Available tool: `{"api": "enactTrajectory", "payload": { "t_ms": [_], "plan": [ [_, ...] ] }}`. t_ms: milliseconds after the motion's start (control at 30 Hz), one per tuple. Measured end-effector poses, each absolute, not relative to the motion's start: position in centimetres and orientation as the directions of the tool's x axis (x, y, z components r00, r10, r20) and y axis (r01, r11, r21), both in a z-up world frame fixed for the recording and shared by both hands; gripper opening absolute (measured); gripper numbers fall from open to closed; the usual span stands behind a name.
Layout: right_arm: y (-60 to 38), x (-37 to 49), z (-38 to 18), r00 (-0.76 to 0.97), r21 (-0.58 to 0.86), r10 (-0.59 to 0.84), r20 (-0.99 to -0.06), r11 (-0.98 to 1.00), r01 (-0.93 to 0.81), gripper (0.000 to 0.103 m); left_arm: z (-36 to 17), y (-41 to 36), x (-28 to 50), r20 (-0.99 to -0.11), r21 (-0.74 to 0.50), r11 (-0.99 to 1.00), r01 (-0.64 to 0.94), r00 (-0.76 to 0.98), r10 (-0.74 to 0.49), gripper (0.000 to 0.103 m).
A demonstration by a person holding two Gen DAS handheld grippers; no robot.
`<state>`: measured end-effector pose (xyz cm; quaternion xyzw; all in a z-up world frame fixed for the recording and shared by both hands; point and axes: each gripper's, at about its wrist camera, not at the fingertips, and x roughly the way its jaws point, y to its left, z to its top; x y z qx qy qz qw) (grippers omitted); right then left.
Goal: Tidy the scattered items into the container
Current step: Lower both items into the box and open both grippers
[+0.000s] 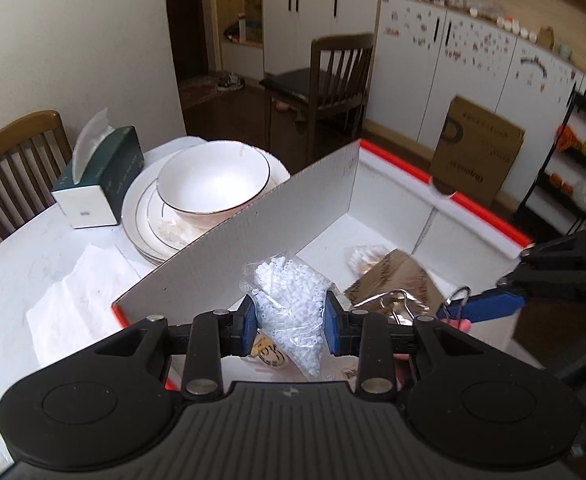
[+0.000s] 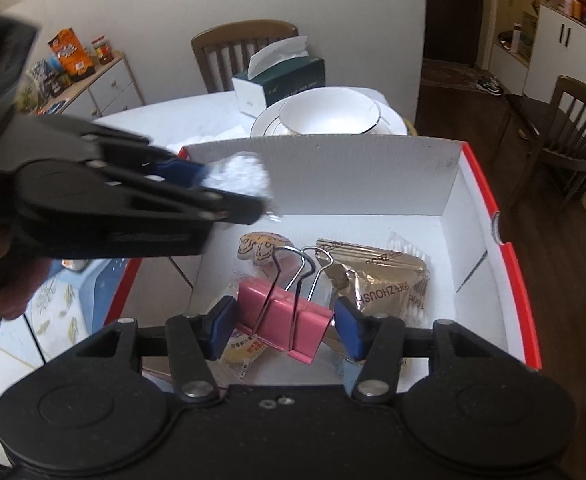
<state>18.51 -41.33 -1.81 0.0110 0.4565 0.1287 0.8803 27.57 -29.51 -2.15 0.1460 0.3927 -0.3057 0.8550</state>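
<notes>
- Clearly both carried items hang over the open box (image 2: 445, 184), a white corrugated container with red rims standing on the surface.
- Bag of white beads (image 1: 289, 300): clear, crinkly plastic packed with small tube-shaped beads. It sits between the blue pads of the left gripper (image 1: 291, 320), whose jaws are closed on its sides. I judge it light but limp and shifting, so a pinch across the filled middle holds better than one on slack film.
- Pink binder clip (image 2: 285, 316): folded sheet metal with two looped wire handles standing up. The right gripper (image 2: 285, 324) has its jaws pressed against the clip's two ends. It looks stiff and light; the painted metal is probably slick, so flat contact on the body seems safer than taking the wire loops.
- Already lying on the box floor: a gold foil packet (image 2: 389, 284), shiny and creased, a small patterned wrapped item (image 2: 259, 248) and a pale sealed sachet (image 2: 239, 350).
- Beyond the box: a white bowl (image 1: 213, 176) with a thin dark rim on stacked plates (image 1: 145, 208), a dark green tissue box (image 1: 97, 176), and loose tissue paper (image 1: 77, 292) on the pale surface.
</notes>
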Motion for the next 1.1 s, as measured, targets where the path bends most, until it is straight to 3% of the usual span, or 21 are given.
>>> {"api": "enactTrajectory", "payload": {
  "t_ms": [567, 1100],
  "plan": [
    [-40.8, 20.5, -4.4, 0.462, 0.155, 0.263, -0.847, 0.953, -0.260, 0.053, -7.2, -33.5, 31.4, -0.860, 0.070, 0.761, 0.645, 0.425, -0.282, 0.032],
    [-40.0, 20.0, -5.5, 0.433, 0.162, 0.262, -0.863, 0.953, -0.254, 0.053, -8.4, -33.9, 32.1, -0.893, 0.045, 0.754, 0.655, 0.365, -0.263, 0.035]
  ]
}}
